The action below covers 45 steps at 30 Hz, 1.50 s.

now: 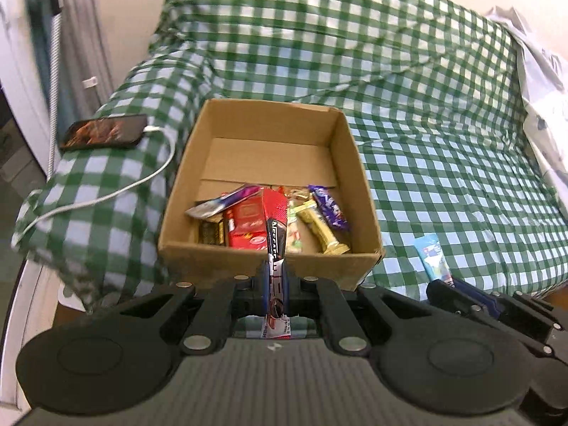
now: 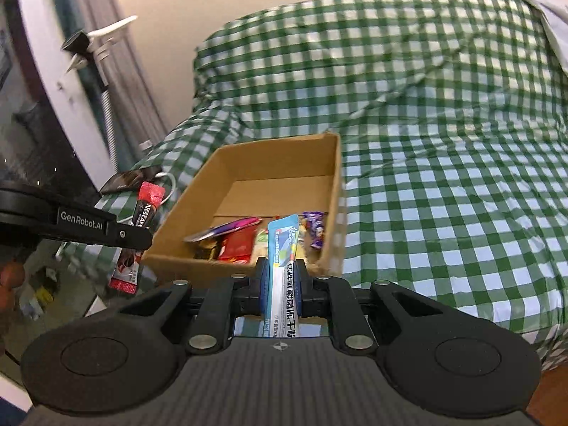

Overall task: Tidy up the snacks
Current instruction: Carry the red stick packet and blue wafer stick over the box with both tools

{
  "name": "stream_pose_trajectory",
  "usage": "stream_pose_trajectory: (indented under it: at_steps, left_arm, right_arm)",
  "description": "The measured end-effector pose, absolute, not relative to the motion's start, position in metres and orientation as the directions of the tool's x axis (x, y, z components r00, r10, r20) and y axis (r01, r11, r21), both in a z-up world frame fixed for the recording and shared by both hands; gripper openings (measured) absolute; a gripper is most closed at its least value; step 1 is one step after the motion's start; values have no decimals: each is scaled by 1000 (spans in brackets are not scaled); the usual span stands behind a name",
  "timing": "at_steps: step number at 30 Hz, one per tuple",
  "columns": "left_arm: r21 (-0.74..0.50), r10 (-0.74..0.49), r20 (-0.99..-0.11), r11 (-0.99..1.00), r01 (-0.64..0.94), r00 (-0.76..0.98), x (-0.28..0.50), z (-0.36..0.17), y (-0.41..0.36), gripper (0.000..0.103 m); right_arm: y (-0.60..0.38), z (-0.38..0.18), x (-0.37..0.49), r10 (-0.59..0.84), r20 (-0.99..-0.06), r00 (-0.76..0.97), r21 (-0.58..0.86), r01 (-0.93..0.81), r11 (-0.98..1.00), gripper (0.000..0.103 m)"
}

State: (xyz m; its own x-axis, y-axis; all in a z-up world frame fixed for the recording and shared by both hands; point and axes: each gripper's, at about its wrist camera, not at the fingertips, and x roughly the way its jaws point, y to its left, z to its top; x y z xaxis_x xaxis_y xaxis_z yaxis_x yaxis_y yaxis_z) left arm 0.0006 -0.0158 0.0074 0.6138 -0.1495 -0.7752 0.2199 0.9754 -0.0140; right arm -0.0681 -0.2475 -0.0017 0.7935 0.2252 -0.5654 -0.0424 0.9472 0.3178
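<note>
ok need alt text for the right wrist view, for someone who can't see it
The right gripper is shut on a light blue snack packet near an open cardboard box of snacks on a green checked cloth. At left, the left gripper holds a red and black Nescafe sachet.

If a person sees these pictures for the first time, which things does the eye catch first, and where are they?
First, the open cardboard box in the middle of the green checked cover, with bright snack packets heaped at its near end. Next, each claw is shut on a packet just before the box: the left claw on a red and black coffee stick, the right claw on a light blue packet.
</note>
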Motion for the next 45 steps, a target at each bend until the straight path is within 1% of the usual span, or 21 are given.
stream_pose_trajectory:
  at_steps: [9,16,39,45]
  left_arm:
    - [-54,-187,-744,974,222,642,-23,11,5,7]
    - [-70,-198,-736,973,218,648,-25,10,9,7]
    - [-77,-177,-778,979,188,603,12,-11,10,7]
    - [-74,-168,-783,981,178,599,28,-13,13,7]
  right_arm:
    - [-220,17,-96,195,-557,807,244,-66,968,15]
    - [-213,22,-98,183,-559,809,217,-70,974,15]
    - [-207,2,-68,183,-635,751,207,-63,976,15]
    - [-207,4,-50,168,-630,758,209,-43,977,15]
